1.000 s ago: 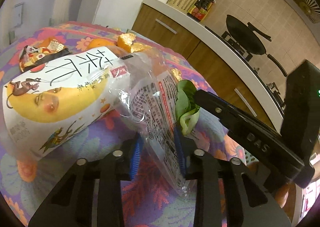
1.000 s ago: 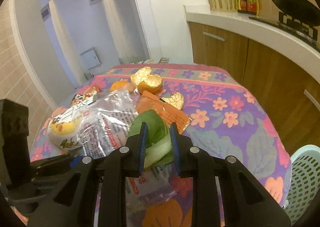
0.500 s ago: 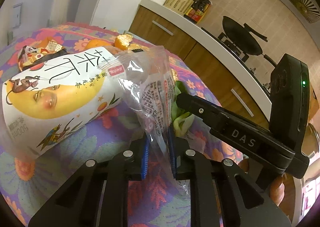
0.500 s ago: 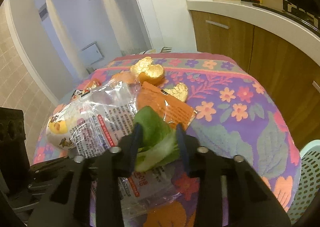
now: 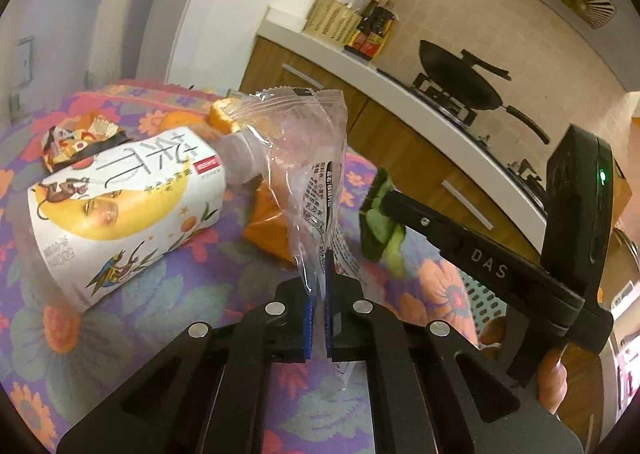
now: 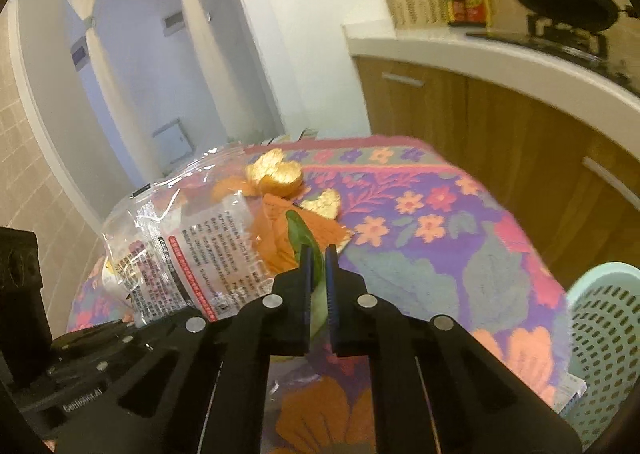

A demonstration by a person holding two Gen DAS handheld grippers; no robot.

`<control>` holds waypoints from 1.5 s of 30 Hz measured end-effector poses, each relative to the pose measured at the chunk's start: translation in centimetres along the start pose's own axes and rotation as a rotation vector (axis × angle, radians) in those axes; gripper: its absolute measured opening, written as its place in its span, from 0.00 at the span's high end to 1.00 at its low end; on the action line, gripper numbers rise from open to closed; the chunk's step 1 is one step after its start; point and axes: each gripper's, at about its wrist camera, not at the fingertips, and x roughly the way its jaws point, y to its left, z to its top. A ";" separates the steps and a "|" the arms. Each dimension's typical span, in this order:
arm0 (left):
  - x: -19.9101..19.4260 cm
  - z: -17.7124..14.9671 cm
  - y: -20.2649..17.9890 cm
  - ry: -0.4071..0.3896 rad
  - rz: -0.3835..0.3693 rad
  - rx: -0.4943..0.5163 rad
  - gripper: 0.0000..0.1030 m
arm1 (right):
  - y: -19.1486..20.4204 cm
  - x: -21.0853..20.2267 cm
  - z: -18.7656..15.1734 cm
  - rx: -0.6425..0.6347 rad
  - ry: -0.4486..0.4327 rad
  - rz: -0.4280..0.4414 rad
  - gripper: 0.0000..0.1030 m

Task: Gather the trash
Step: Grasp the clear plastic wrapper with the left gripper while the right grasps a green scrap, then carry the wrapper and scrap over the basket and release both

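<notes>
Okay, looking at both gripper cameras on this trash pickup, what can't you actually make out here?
- Left wrist view: the bottle mouth, and any cap, is hidden behind the clear wrapper pinched in the left gripper.
- Right wrist view: the green leaf in the right gripper is mostly covered by its fingers.
- Right wrist view: the basket is cut off by the frame edge; its contents do not show.
- Both views: the wrapper's print is too small to read.
</notes>
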 end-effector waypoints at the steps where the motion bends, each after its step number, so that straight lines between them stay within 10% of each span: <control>1: -0.3 0.1 -0.4 -0.009 -0.007 0.008 0.98 | -0.1 -0.4 -0.1 -0.002 -0.009 -0.010 0.96; 24: 1.1 0.4 -13.6 -0.036 -0.173 0.208 0.98 | -11.1 -13.0 -3.0 0.109 -0.178 -0.235 0.96; 45: 12.1 -3.5 -23.9 0.182 -0.221 0.333 0.98 | -23.7 -16.5 -9.1 0.320 -0.133 -0.430 0.96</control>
